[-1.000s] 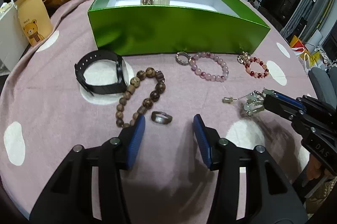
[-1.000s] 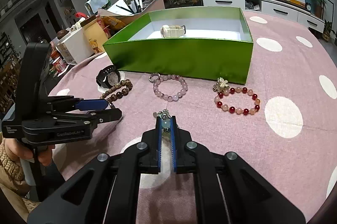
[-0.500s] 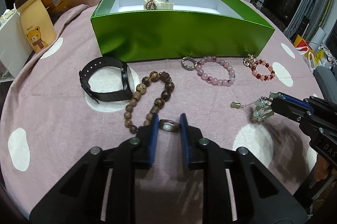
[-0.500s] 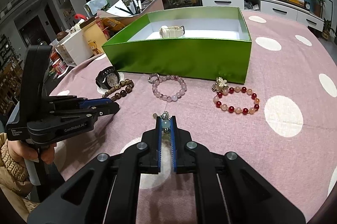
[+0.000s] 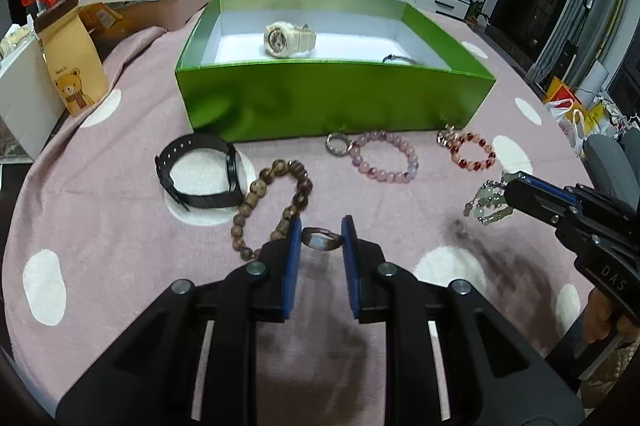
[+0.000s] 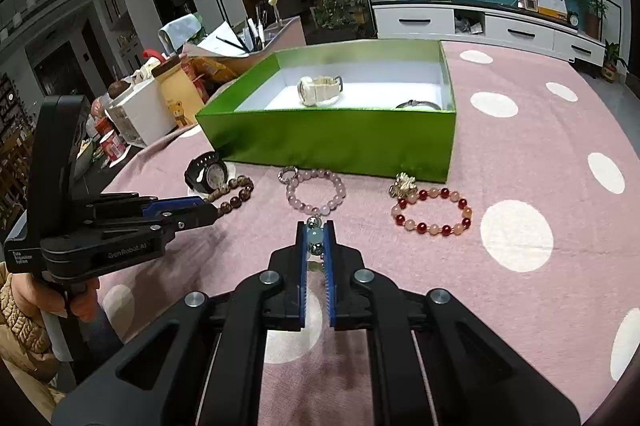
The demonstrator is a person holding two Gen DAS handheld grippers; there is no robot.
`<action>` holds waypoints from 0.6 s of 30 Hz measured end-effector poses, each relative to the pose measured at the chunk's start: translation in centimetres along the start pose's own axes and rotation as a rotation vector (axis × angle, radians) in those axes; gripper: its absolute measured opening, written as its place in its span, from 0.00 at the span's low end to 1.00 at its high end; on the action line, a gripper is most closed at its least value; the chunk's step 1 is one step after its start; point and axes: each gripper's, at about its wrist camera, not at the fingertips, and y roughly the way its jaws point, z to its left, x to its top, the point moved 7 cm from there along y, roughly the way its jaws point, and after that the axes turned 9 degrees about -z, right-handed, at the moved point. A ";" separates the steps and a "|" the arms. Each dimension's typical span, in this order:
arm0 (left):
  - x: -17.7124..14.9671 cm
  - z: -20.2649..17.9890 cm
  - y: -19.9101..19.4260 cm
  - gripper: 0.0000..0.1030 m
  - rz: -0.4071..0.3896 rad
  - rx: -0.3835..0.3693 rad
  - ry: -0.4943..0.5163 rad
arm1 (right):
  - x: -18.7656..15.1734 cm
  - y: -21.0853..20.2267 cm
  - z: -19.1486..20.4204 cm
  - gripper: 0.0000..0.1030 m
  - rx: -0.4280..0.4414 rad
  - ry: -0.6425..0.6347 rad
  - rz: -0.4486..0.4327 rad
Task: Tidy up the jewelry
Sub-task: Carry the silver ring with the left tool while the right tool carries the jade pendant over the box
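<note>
Now the ring (image 5: 321,239) sits pinched between the blue pads of the left gripper (image 5: 321,240), near the front edge of the pink dotted tablecloth (image 5: 120,266); jaws just closed in on it. Right gripper (image 6: 315,240) is clenched on a pale green bead bracelet (image 6: 314,237), held above the cloth toward its right side. Wooden bead bracelet (image 5: 276,202) lies touching the left pad, w/ a black watch (image 5: 200,172) just beside it. Purple bead bracelet (image 5: 384,156) and red bead bracelet (image 5: 472,154) lie along the front wall of the green box (image 5: 328,102). Inside the box: a cream watch (image 5: 288,40) at the back, a thin bangle (image 5: 398,59) at the right front corner.
</note>
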 end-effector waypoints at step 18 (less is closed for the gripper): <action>4.4 -1.4 -2.1 0.20 -0.079 -0.009 0.029 | 3.7 -2.2 0.0 0.07 0.003 -0.012 -0.118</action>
